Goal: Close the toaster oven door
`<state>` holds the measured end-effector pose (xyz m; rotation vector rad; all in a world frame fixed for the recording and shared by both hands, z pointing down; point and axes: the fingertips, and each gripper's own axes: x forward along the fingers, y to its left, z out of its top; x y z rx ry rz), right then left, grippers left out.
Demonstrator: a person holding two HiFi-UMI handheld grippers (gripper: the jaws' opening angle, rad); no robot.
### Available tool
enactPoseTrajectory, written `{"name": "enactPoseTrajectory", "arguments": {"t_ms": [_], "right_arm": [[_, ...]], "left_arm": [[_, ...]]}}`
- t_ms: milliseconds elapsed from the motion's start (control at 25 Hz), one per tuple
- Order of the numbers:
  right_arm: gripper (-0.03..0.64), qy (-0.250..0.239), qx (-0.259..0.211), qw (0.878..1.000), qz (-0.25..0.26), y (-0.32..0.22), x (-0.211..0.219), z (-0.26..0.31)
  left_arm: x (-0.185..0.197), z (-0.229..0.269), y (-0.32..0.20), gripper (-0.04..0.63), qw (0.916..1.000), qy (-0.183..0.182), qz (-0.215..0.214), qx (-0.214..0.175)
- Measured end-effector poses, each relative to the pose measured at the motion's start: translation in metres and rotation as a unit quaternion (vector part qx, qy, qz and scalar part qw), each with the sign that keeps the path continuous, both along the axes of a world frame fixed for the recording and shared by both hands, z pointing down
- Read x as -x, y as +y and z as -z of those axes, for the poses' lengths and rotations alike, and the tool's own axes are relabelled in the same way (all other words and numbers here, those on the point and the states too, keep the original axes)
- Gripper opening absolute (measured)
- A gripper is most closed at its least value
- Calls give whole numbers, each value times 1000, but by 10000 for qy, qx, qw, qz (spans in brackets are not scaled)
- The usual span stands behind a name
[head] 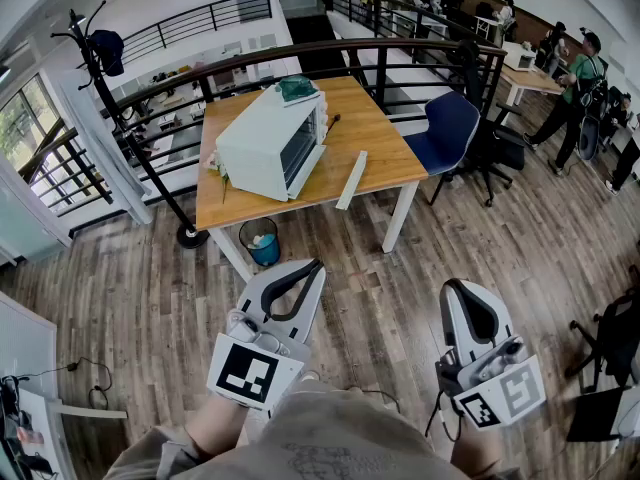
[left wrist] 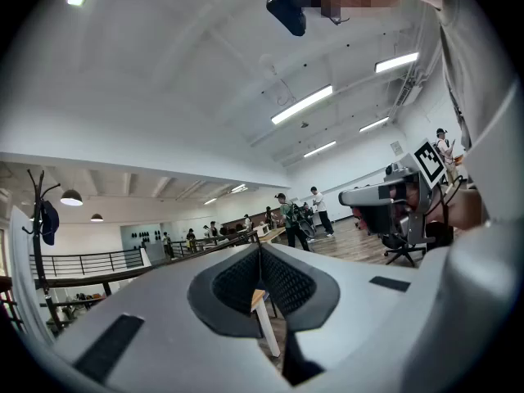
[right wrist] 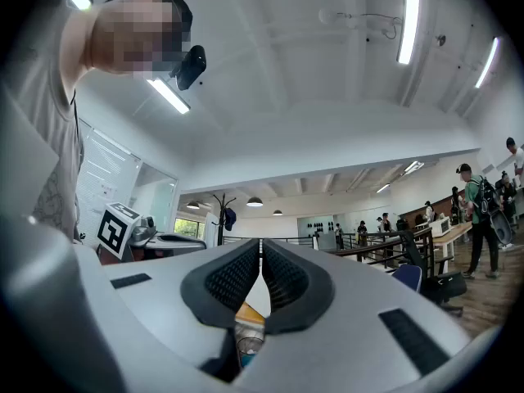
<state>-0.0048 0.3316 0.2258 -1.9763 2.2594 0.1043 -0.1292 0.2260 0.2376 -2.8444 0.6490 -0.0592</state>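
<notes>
**Operator:** Where is the toaster oven?

**Spotter:** The toaster oven (head: pixel 262 140) stands on the wooden table (head: pixel 372 138) ahead of you, toward the table's left side. Its glass door (head: pixel 299 148) faces the table's open right half. A green cloth (head: pixel 297 89) lies on top of it. From your head view I cannot tell whether the door sits flush or hangs ajar.

**Operator:** What else is on the table?

**Spotter:** 1 white strip (head: pixel 351 180) lies near the front edge, just right of the oven. A blue bin (head: pixel 262 242) sits on the floor under the table, and a blue chair (head: pixel 447 131) stands off the table's right end.

**Operator:** And my 2 grippers?

**Spotter:** You hold both low over the wood floor (head: pixel 390 298), close to your body and well apart from the table. The left gripper (head: pixel 316 265) has its fingers pressed together with nothing between them. The right gripper (head: pixel 452 285) is the same: pads meeting, nothing pinched.
</notes>
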Motion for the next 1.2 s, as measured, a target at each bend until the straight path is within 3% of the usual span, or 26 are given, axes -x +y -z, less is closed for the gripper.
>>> {"name": "enactPoseTrajectory", "arguments": {"t_ms": [560,760,840,1000,1200], "right_arm": [[35,-191,102,9997,-61,8,-27,-20],[37,-489,-46,9982,-352,-2,-43,-21],[206,-551,-197,9969,-521,-9,-52,-16],[221,-454,-183,9968,-626,-31,-66,-17],[221,-404,253,9964,-698,-75,-84,-41]], "left_arm": [[-25,-9,11,21,9998,-165,-31,-76],[-24,-8,-2,21,9998,14,198,57],[-24,-11,-13,21,9995,3,322,77],[-31,-18,-43,21,9989,1,444,135],[-56,-35,-85,21,9990,-80,322,300]]}}
